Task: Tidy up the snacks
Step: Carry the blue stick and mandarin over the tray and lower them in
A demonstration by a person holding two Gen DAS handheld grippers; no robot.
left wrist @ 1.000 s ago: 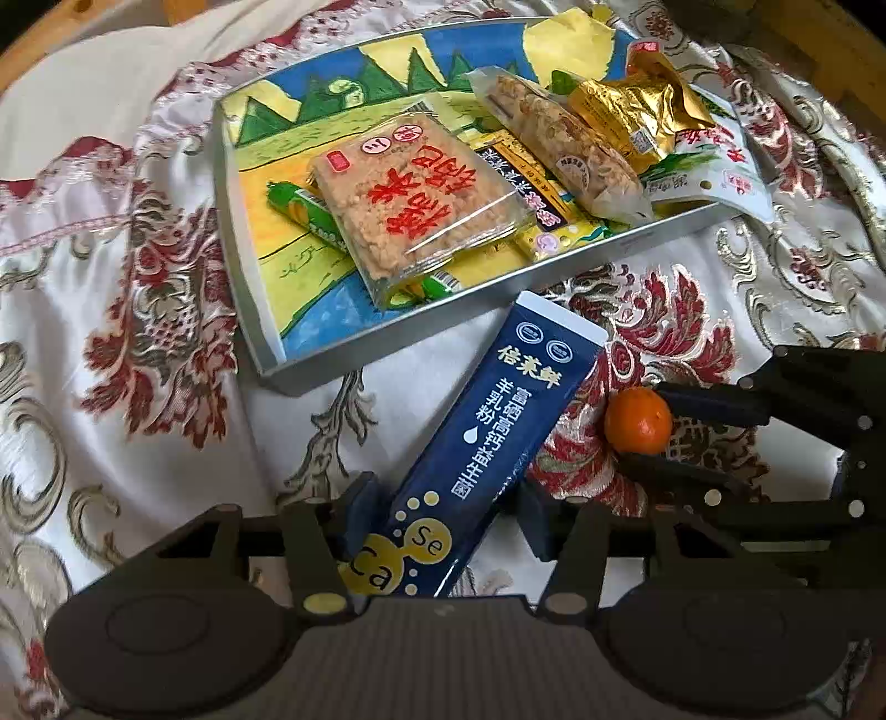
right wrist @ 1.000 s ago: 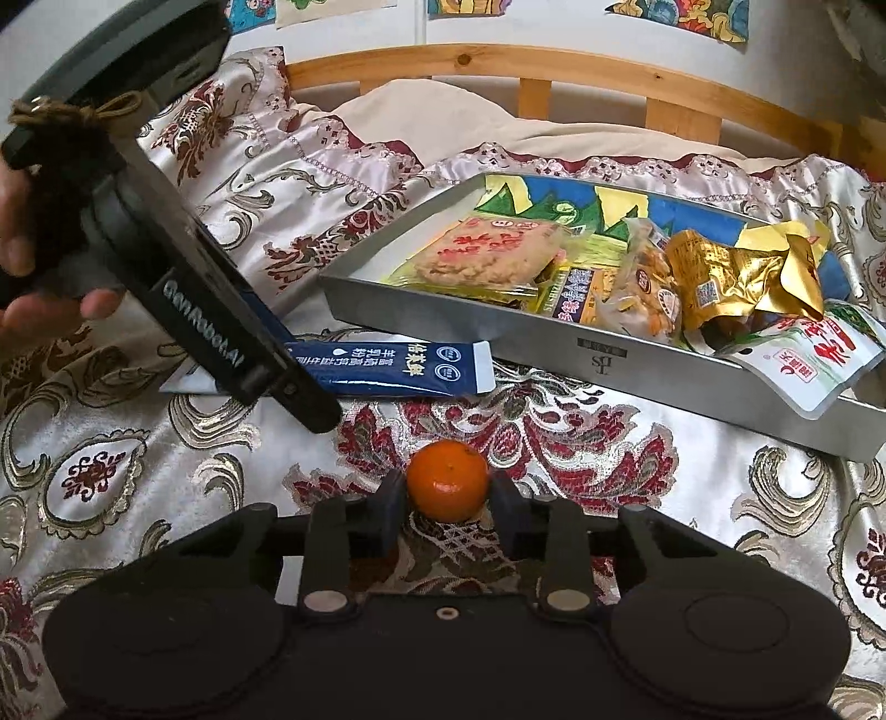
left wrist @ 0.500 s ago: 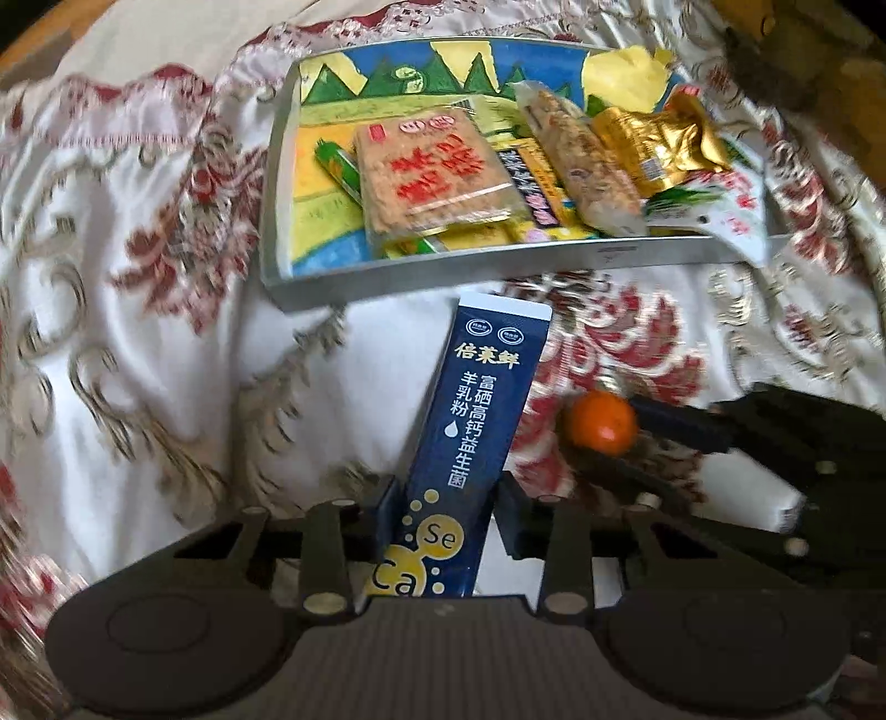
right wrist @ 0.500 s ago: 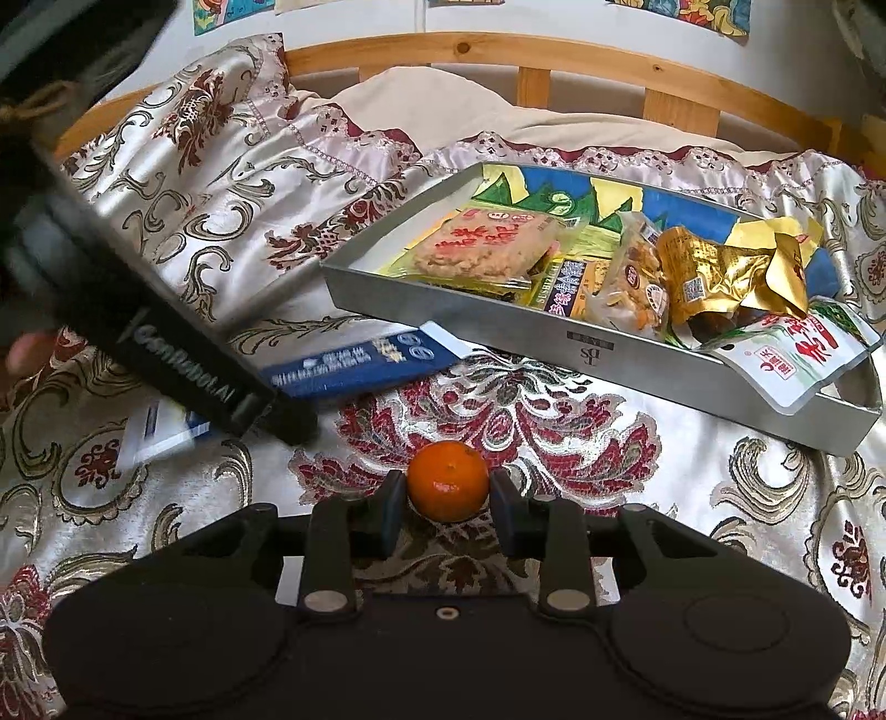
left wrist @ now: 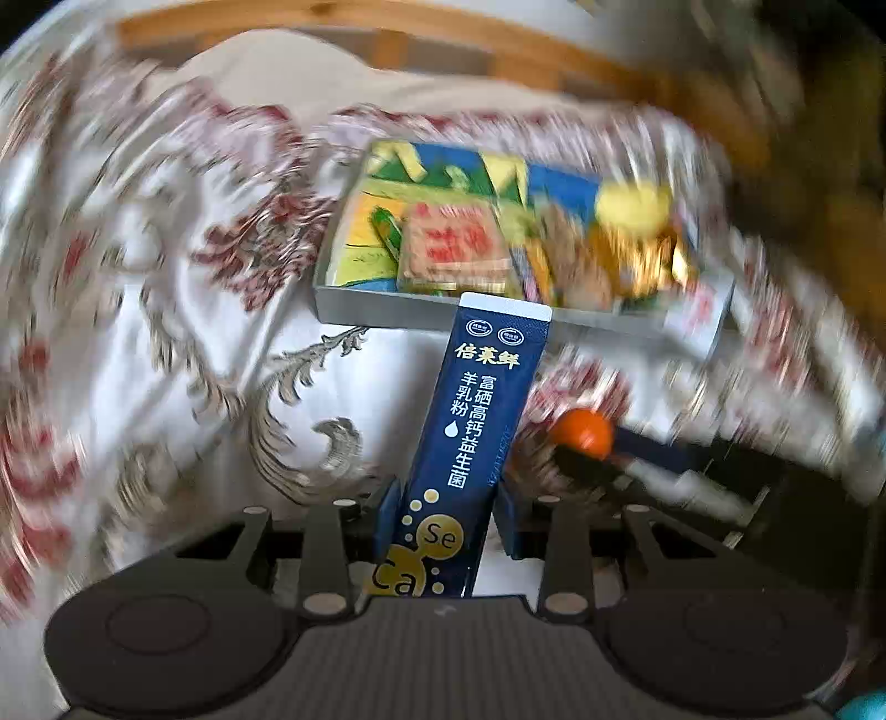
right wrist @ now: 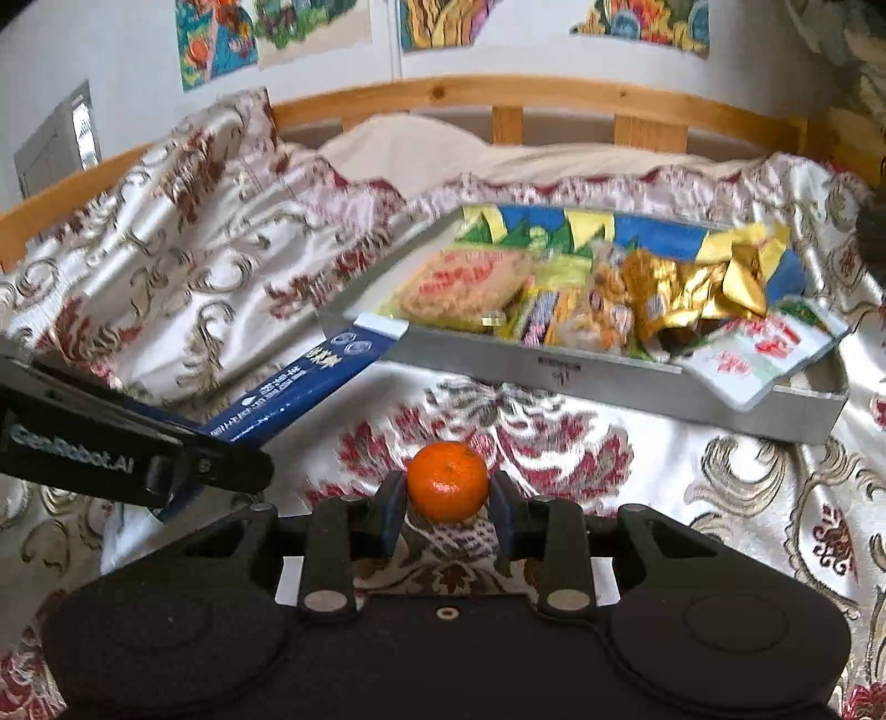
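Brocade bedspread (right wrist: 554, 432), left hand-held gripper (left wrist: 446, 507) angled down, clamping blue sachet (left wrist: 476, 410), right hand-held gripper (right wrist: 447, 507) clamping tangerine (right wrist: 447, 481)

place: bedroom | wooden bed frame (right wrist: 498, 91) | bedspread (right wrist: 194, 232) | wall drawings (right wrist: 266, 33)

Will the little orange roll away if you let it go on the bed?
Probably, a bit. The orange is round and smooth, so it rolls easily, though the soft, wrinkly bedspread may catch it. It looks firm: the right tool pinches it without squashing.

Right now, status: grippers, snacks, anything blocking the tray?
Left gripper just closed on blue sachet. Right gripper clamps tangerine. Tray crowded; near wall ahead of both.
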